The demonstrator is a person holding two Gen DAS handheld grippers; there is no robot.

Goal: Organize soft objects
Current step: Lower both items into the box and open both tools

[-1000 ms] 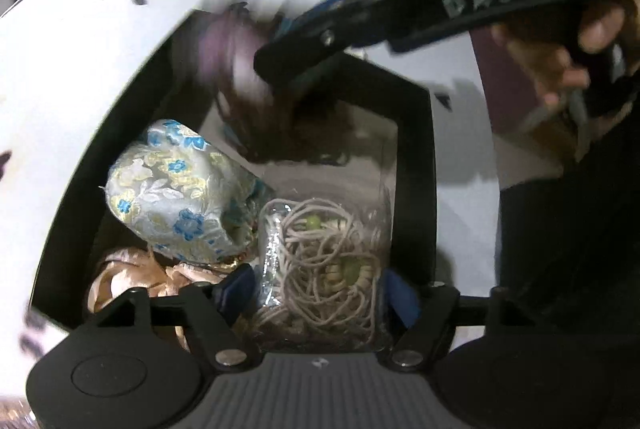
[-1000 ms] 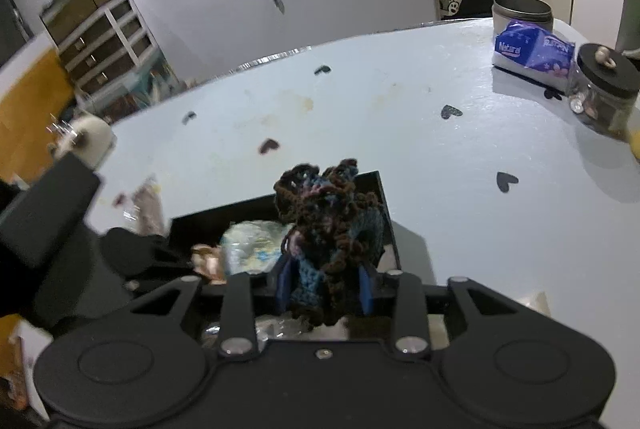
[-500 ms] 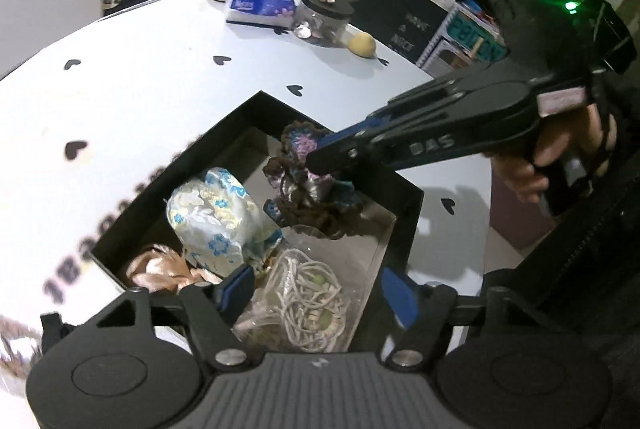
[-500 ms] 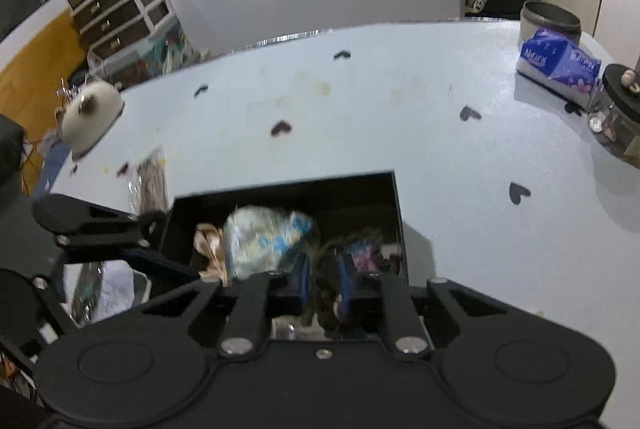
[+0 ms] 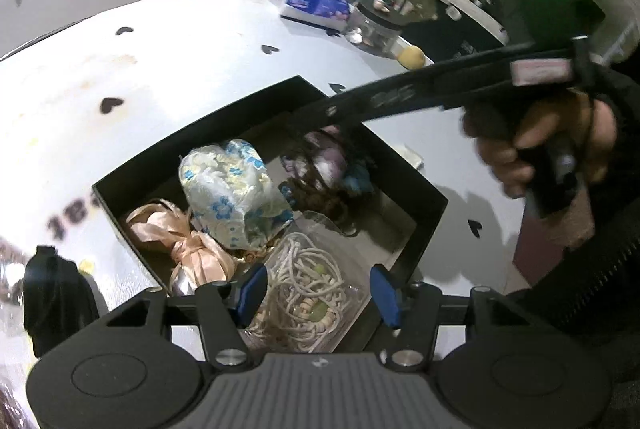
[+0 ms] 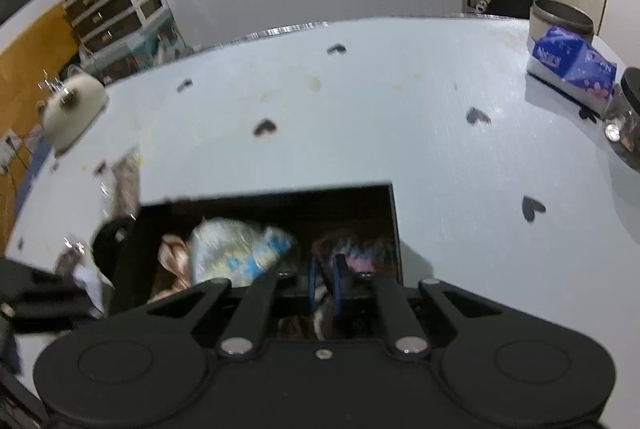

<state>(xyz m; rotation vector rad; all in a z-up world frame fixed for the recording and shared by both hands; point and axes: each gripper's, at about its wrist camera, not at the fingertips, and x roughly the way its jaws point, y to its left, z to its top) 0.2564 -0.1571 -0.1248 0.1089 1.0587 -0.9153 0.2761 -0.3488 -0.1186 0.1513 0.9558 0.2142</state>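
Observation:
A black open box (image 5: 362,133) sits on the white table. It holds a floral fabric pouch (image 5: 234,195), a peach satin bundle (image 5: 188,249), a clear bag of cream cord (image 5: 308,293) and a dark crocheted yarn piece (image 5: 328,177). My left gripper (image 5: 316,293) is open and empty above the cord bag at the box's near edge. My right gripper (image 6: 324,283) reaches into the box (image 6: 394,221) with its blue pads nearly closed on the yarn piece (image 6: 352,253); the pouch (image 6: 236,249) lies to its left.
Black heart stickers (image 6: 264,127) dot the table. A tissue pack (image 6: 572,69), a metal tin (image 6: 560,17) and a glass jar (image 6: 628,117) stand at the far right. A cat figurine (image 6: 74,109) sits at the left edge. A black pouch (image 5: 56,293) lies left of the box.
My right gripper has lowered the yarn piece from above the box down into its right side. My left gripper has pulled back and up from the box.

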